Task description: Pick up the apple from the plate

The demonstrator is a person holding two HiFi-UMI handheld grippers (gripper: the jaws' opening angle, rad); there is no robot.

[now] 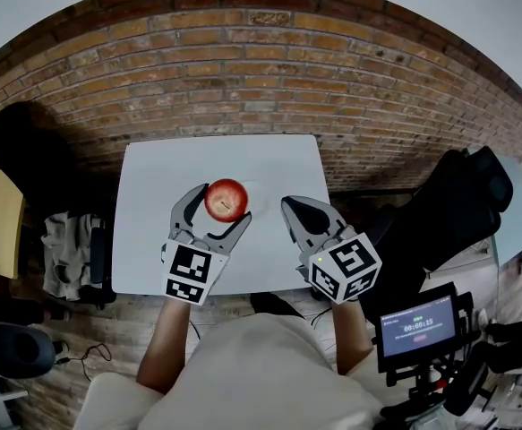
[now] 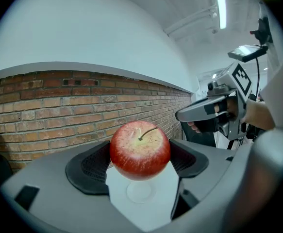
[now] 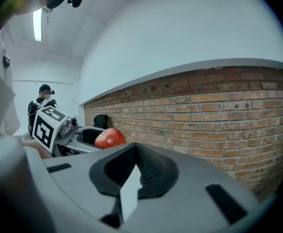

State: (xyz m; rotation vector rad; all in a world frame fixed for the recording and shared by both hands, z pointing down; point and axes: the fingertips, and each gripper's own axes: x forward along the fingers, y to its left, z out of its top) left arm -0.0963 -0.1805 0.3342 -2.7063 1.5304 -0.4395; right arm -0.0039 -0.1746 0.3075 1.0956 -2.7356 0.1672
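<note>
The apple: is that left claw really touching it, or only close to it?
Touching. The left gripper view shows the apple pressed between the two black pads of the left gripper, with no gap on either side.

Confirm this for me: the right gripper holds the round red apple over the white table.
Wrong gripper: the left gripper holds the round red apple over the white table. The left gripper view shows it clamped between that gripper's jaws.
</note>
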